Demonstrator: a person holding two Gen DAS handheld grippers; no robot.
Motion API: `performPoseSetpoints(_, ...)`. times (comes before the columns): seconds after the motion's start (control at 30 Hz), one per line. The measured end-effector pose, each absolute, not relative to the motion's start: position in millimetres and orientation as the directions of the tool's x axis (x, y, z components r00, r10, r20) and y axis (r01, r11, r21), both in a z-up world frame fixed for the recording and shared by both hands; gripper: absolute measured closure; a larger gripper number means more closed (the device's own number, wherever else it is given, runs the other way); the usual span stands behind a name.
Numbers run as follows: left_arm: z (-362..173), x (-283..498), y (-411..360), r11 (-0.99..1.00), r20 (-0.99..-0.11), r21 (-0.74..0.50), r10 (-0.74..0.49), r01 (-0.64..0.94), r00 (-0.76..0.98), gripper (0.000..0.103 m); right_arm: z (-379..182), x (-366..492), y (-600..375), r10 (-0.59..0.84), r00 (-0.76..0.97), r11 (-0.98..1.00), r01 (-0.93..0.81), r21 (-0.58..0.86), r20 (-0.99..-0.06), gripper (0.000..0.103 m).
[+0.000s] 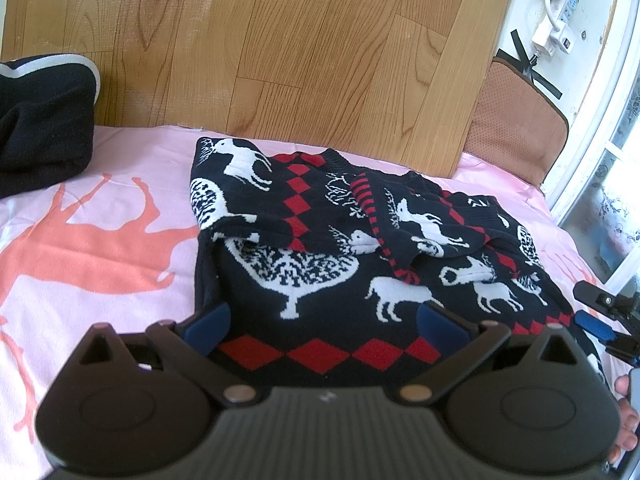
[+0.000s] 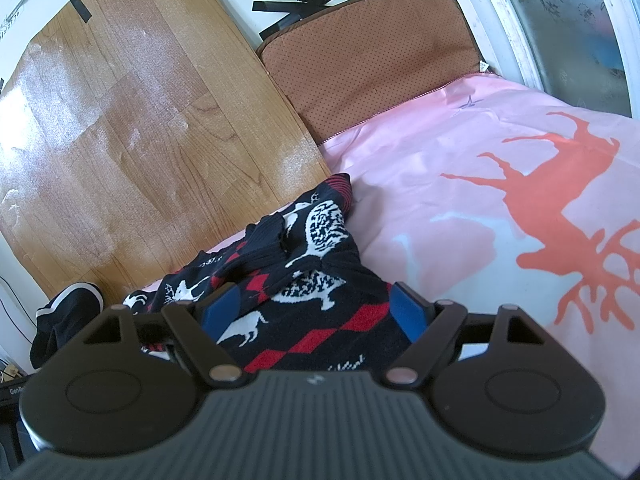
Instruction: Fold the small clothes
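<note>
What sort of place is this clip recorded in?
Probably a home bedroom: the patterned sweater lies on a pink deer-print duvet, with a brown cushion against the wall, a power strip taped there, and a window frame alongside.

Bright window (image 2: 560, 20) daylight, glare on floorboards (image 2: 100, 100), fisheye-bent edges.

free: pink sheet (image 2: 460, 184) right | blocked: dark garment (image 1: 36, 120) left, board (image 1: 280, 40) behind

Partial white lettering "GenRo" on a dark object (image 2: 12, 394), cut off at frame edge
</note>
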State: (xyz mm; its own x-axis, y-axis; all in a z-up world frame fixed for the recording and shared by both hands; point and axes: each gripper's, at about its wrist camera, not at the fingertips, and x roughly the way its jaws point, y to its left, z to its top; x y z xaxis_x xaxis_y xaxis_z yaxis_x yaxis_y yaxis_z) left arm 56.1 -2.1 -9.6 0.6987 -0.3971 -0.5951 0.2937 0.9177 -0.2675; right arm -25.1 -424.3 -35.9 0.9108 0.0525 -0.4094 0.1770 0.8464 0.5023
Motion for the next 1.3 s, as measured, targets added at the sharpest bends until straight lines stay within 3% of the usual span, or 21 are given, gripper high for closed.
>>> performPoseSetpoints(1.3, -10.3, 57.1, -4.2, 0.919, -0.599, -0.261, -0.394, 0.295, 0.697, 0.000, -35.7, -25.0, -424.3, 0.052, 0.911, 0.846, 0.177, 0.502, -0.409, 0.019)
